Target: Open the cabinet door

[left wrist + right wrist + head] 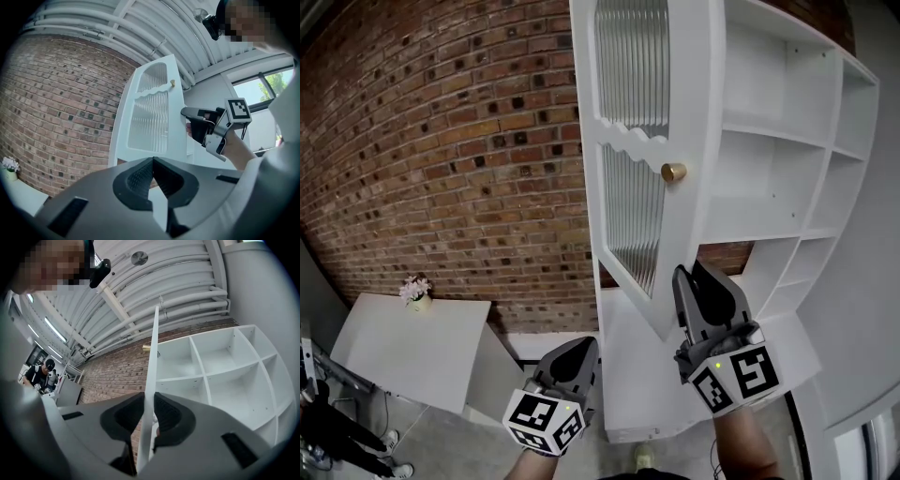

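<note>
The white cabinet door, with ribbed glass panels and a gold knob, stands swung out from the white cabinet, whose shelves are bare. My right gripper is shut on the door's free edge below the knob. In the right gripper view the door edge runs between the pads of the right gripper, with the shelves to the right. My left gripper hangs lower left, shut and empty. The left gripper faces the door and sees the right gripper at its edge.
A brick wall runs behind and left of the cabinet. A white table with a small flower pot stands at the lower left. A person's legs show at the bottom left corner, and another person stands far off.
</note>
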The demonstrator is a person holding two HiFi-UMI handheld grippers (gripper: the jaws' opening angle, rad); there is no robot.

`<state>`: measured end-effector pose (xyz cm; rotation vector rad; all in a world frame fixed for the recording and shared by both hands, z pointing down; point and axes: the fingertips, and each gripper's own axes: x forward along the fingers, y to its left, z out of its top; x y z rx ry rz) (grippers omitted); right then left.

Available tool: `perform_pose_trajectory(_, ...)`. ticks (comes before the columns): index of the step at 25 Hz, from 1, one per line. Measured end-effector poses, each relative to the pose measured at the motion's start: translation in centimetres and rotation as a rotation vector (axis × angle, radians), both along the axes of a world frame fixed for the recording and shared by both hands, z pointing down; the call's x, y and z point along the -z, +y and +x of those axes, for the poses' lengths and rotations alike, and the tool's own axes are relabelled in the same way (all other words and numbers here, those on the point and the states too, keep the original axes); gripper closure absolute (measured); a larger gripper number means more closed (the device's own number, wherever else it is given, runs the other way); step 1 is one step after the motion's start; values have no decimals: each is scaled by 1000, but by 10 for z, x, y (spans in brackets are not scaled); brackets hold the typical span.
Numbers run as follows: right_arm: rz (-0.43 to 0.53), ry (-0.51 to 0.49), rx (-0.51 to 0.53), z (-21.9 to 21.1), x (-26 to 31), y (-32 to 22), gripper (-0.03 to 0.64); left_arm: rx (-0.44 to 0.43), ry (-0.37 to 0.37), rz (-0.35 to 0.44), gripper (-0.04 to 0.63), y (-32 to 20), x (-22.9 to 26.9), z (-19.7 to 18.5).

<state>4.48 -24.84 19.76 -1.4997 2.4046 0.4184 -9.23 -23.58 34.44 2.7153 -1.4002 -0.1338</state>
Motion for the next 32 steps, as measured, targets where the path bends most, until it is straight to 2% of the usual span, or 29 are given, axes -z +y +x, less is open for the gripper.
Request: perform_pose_trajectory(32, 51, 94, 177, -104, -4, 25, 535, 70, -21, 19, 589, 28, 2, -43)
